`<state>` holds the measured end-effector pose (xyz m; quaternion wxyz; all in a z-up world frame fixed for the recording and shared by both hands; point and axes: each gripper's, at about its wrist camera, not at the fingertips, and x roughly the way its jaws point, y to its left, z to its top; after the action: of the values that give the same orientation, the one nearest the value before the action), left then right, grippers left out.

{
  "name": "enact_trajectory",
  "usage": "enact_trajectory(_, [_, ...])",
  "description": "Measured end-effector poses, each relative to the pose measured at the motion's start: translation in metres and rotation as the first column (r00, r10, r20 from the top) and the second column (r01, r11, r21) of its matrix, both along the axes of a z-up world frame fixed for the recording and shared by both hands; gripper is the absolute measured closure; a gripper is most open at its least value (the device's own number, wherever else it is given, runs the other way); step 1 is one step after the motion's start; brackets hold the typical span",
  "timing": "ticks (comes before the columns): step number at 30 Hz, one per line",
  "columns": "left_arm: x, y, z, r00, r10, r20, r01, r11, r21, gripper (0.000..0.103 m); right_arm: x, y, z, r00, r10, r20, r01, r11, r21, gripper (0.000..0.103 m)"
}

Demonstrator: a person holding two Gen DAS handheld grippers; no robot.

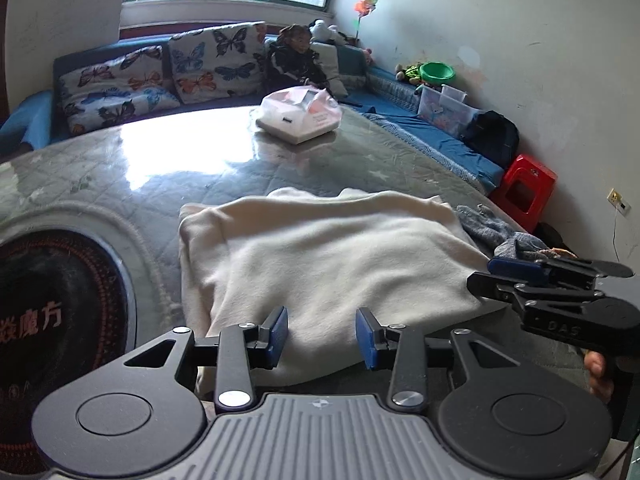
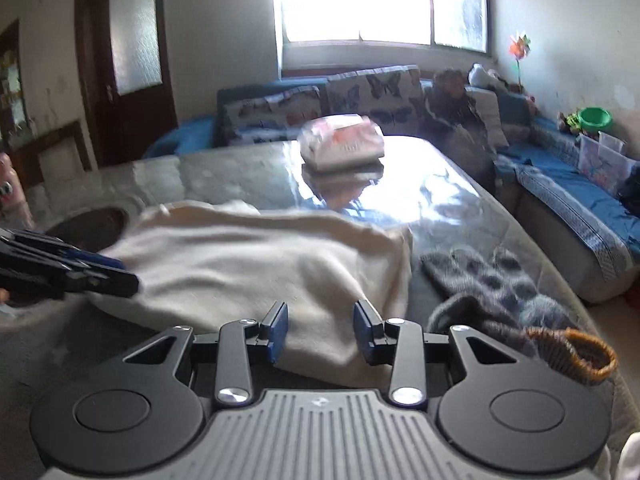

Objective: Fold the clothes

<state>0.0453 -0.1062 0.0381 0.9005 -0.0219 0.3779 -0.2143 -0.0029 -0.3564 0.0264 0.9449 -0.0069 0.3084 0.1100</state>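
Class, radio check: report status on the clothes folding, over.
Left gripper and right gripper open, holding nothing. Cream garment flat on table, part folded. Grey knit item beside it, untouched.

One cream garment [image 1: 320, 256], one grey garment [image 2: 492, 288], one wrapped box [image 1: 300, 114] (pinkish), two butterfly cushions [image 1: 168, 76]

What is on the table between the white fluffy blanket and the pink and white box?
Nothing: only bare glossy grey quilted tabletop separates cream fleece garment from plastic-wrapped box, in both views.
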Motion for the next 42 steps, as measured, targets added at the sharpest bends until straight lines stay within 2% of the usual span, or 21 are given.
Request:
enact_trajectory(7, [-0.007, 0.004, 0.001, 1.0, 0.009, -0.001, -0.009, 1.0, 0.001, 0.06, -0.011, 0.016, 0.013, 0.999, 0.031, 0.038, -0.03, 0.999, -0.014, 0.057])
enact_trajectory(13, [-0.016, 0.01, 0.003, 1.0, 0.029, -0.007, -0.029, 1.0, -0.001, 0.058, 0.0, 0.045, 0.014, 0.998, 0.049, 0.045, -0.049, 0.999, -0.009, 0.053])
enact_trajectory(15, [-0.018, 0.013, 0.004, 0.999, 0.037, -0.007, -0.037, 0.999, -0.003, 0.058, 0.007, 0.054, 0.015, 0.997, 0.063, 0.048, -0.062, 0.998, -0.015, 0.048])
enact_trajectory(22, [-0.025, 0.028, 0.007, 0.998, 0.067, 0.001, -0.067, 0.998, -0.001, 0.057, 0.025, 0.078, 0.0, 0.994, 0.104, 0.016, -0.103, 0.991, -0.088, 0.048])
enact_trajectory(31, [-0.029, 0.032, 0.001, 0.995, 0.097, -0.021, -0.097, 0.995, 0.011, 0.054, -0.015, 0.081, -0.004, 0.992, 0.113, 0.049, -0.106, 0.985, -0.135, 0.047])
enact_trajectory(37, [-0.041, 0.034, -0.002, 0.992, 0.122, -0.036, -0.121, 0.992, 0.032, 0.046, -0.025, 0.084, 0.003, 0.995, 0.093, 0.036, -0.089, 0.991, -0.095, 0.045])
enact_trajectory(40, [-0.047, 0.034, -0.003, 0.989, 0.14, -0.038, -0.138, 0.989, 0.049, 0.04, -0.03, 0.086, 0.003, 0.996, 0.086, 0.02, -0.084, 0.994, -0.068, 0.04])
enact_trajectory(42, [-0.052, 0.036, -0.002, 0.988, 0.15, -0.033, -0.149, 0.987, 0.054, 0.034, -0.034, 0.087, 0.002, 0.996, 0.083, 0.014, -0.082, 0.995, -0.058, 0.029])
